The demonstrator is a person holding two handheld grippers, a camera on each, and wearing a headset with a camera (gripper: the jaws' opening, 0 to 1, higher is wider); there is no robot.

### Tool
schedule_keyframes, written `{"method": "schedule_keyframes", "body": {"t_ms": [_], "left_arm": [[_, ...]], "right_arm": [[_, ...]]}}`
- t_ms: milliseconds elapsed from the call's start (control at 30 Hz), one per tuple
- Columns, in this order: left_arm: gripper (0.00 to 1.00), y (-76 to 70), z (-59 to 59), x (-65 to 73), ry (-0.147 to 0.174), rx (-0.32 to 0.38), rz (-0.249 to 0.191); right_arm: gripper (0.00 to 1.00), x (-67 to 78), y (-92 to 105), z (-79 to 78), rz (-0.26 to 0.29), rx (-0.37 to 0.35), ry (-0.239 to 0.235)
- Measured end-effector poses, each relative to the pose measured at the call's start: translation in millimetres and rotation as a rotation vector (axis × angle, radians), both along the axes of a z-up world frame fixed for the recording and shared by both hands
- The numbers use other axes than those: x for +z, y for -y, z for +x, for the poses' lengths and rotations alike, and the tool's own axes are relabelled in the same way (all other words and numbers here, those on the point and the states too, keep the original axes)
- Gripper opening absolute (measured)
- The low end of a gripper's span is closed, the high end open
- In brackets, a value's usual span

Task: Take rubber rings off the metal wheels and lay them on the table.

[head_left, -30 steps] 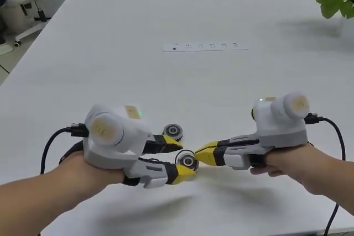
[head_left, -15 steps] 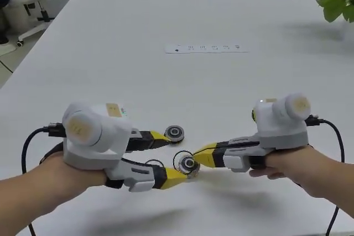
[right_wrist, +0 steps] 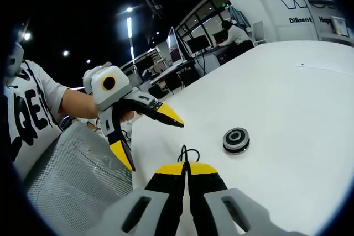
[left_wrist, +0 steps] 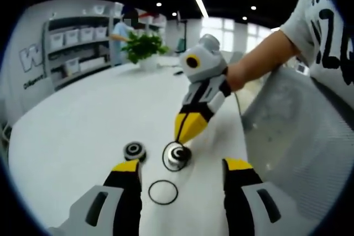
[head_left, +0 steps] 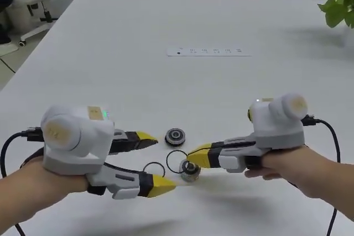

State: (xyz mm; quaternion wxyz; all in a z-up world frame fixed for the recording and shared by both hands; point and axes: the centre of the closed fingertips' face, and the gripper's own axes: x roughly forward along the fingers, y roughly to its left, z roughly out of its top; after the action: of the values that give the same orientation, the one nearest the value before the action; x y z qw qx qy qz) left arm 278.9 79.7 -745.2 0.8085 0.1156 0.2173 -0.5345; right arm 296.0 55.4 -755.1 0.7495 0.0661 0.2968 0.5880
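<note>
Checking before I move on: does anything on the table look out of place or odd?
Nothing is damaged or spilled. One rubber ring lies flat by the open left gripper. A second ring sits askew, looped loosely around its metal wheel, apparently pinched by the shut right gripper.

On the table [head_left: 166, 81], a ring [head_left: 154, 169] lies left of one wheel [head_left: 190, 171], another wheel [head_left: 176, 135] just behind them
</note>
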Motion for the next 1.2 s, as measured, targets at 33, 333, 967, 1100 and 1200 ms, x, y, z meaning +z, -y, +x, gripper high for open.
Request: {"method": "schedule_keyframes", "body": {"t_ms": [33,333,967,1100,1200], "left_arm": [[0.60,-2.0,0.2,0.2,-0.001,0.005,-0.002],[0.65,-15.2,1.7,1.6,0.000,0.046,-0.011],[0.65,-30.3,1.1,-2.4,-0.009,0.090,-0.008],[0.65,-32.5,1.1,-3.1,-0.011,0.095,-0.005],[0.65,-33.8,1.4,-3.1,-0.011,0.098,-0.005]], "right_arm": [[0.00,-0.4,-0.9,2.2,0.002,0.003,0.000],[0.00,-8.0,-17.5,-2.0,-0.006,0.039,-0.013],[0.00,-23.7,-39.6,-1.5,-0.023,0.063,-0.059],[0.00,-27.7,-42.6,-3.5,-0.032,0.071,-0.064],[0.00,-29.8,-43.1,-3.5,-0.039,0.070,-0.064]]}}
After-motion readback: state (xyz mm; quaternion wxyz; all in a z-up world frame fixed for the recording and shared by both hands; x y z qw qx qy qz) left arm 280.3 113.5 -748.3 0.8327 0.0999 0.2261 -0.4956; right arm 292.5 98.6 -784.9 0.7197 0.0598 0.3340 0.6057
